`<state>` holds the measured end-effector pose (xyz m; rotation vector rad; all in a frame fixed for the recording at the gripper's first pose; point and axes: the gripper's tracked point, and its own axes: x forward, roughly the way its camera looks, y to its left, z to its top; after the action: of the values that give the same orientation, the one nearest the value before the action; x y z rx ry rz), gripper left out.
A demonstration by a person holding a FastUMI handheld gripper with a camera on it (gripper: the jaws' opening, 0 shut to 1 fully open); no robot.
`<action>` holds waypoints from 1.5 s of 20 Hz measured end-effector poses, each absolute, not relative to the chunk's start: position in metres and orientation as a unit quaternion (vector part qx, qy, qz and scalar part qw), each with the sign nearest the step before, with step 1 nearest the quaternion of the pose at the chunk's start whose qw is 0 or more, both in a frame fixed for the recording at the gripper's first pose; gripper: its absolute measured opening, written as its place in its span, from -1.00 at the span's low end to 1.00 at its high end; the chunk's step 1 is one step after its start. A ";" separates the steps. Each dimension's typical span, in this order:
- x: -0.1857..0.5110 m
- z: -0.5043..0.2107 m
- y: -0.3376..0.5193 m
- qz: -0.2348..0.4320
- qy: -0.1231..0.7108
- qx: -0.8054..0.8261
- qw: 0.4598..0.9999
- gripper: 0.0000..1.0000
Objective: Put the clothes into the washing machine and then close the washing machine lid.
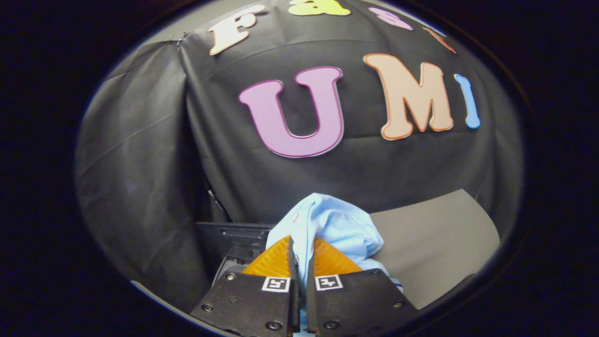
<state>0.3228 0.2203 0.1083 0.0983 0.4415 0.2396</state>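
Pinching a fold of the light blue garment (334,224) between its nearly closed fingers, your gripper (301,262) is holding the cloth bunched just ahead, with a grey surface (435,243) lying beyond it.

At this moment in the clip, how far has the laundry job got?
Done: the pickup. The gripper is shut on the light blue garment, whose cloth is pinched between the fingers and bunches up just ahead of them, lifted in front of the booth wall. In hand: carrying it. A dark panel sits low behind the fingers; I cannot tell whether it is the washer. Left: dropping the garment in and closing the lid.
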 end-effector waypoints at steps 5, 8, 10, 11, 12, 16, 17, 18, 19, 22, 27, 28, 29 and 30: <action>0.315 0.088 0.293 0.160 0.213 0.071 0.961 -0.89; 0.313 0.054 0.324 0.173 0.234 0.079 0.954 -0.89; 0.309 0.026 0.343 0.182 0.252 0.065 0.948 -0.89; 0.309 0.012 0.349 0.182 0.260 0.052 0.947 -0.89; 0.308 -0.003 0.355 0.182 0.268 0.040 0.945 -0.89; 0.299 -0.054 0.379 0.197 0.295 0.032 0.934 -0.88; 0.300 -0.064 0.384 0.199 0.302 0.035 0.932 -0.88; 0.302 -0.075 0.388 0.203 0.305 0.038 0.929 -0.88; 0.305 -0.091 0.390 0.207 0.314 0.035 0.926 -0.88; 0.303 -0.129 0.395 0.205 0.340 0.021 0.917 -0.88; 0.295 -0.174 0.398 0.190 0.376 0.023 0.906 -0.88; 0.294 -0.178 0.397 0.185 0.382 0.023 0.905 -0.88; 0.294 -0.181 0.396 0.180 0.385 0.023 0.905 -0.88; 0.293 -0.186 0.396 0.180 0.392 0.019 0.902 -0.88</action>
<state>0.2926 0.3960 -0.1856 0.0389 0.8097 0.3713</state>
